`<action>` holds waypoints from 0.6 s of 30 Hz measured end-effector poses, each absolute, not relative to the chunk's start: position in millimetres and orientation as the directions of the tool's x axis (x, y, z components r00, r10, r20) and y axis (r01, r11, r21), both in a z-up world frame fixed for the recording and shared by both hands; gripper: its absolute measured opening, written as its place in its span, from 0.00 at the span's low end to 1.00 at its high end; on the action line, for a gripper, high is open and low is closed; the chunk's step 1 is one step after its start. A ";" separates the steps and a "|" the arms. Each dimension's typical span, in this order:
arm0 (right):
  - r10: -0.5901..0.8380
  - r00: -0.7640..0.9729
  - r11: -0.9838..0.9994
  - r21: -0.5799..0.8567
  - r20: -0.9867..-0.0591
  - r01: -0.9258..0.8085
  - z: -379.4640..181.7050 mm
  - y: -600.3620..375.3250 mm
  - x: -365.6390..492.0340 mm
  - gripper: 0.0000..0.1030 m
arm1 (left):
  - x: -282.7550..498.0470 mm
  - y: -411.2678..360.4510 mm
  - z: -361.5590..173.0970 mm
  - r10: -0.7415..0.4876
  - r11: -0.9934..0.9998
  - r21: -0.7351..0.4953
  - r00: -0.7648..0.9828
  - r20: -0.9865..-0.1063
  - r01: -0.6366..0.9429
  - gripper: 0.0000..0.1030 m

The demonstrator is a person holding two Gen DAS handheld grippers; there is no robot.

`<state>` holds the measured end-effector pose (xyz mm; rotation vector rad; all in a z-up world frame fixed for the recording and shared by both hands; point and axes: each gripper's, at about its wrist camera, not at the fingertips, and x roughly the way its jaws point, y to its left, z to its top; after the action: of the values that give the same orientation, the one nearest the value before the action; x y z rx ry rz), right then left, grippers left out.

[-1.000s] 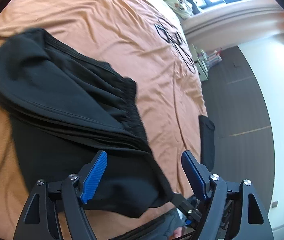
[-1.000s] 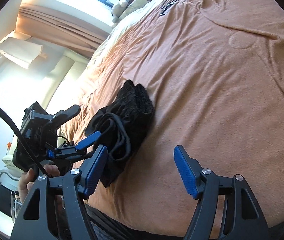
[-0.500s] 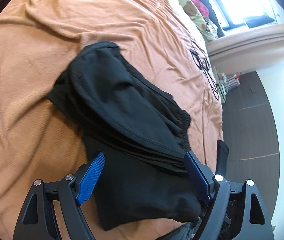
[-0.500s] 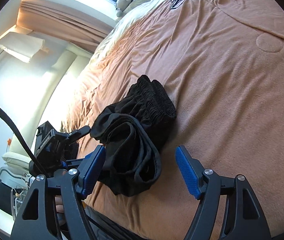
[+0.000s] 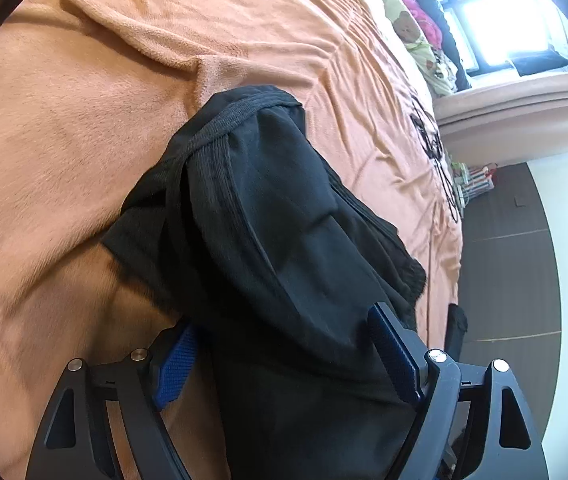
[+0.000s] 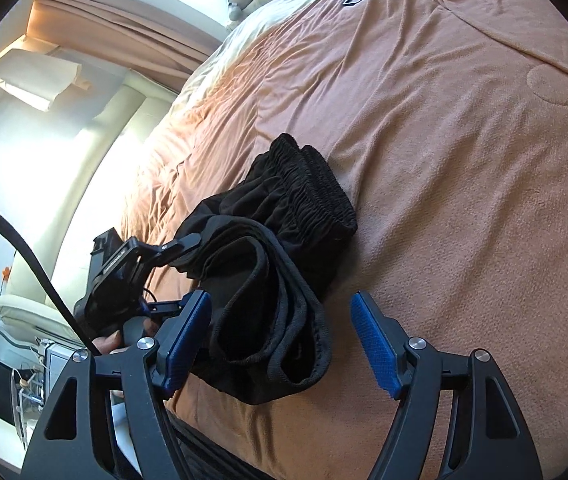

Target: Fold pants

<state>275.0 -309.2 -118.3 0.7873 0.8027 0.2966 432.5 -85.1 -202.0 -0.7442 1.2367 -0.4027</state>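
Black pants (image 5: 284,220) lie folded in a thick bundle on the orange blanket (image 5: 64,140), elastic waistband (image 6: 315,196) at the far end. My left gripper (image 5: 284,356) is open and straddles the near part of the bundle. Its left pad (image 5: 176,364) sits at the fabric's edge and its right pad (image 5: 393,352) over the cloth. In the right wrist view, the left gripper (image 6: 172,276) comes in from the left, one finger above the pants (image 6: 284,248) and one below. My right gripper (image 6: 280,344) is open, with the rolled end just ahead between its fingers.
The blanket (image 6: 463,160) covers a wide bed. Plush toys and pillows (image 5: 415,32) lie at its head under a bright window. Dark floor (image 5: 503,260) runs beside the bed, and a black item (image 5: 455,328) hangs at its edge. A hand (image 6: 108,340) and a black cable (image 6: 16,236) are at left.
The left gripper has come down and in over the pants, so the bundle now fills the gap between its jaws. The right gripper has shifted until the rolled end sits between its fingers.
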 end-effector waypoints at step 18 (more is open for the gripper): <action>0.535 0.645 0.695 0.718 -0.546 0.032 -129.3 -307.9 267.7 0.22 | 448.5 -65.4 -146.2 -0.544 0.773 -0.631 0.443 -0.713 -0.067 0.09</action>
<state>267.7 -307.9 -129.3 0.7635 0.8342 0.3199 448.5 -65.4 -146.2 -0.6489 1.0872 -0.3224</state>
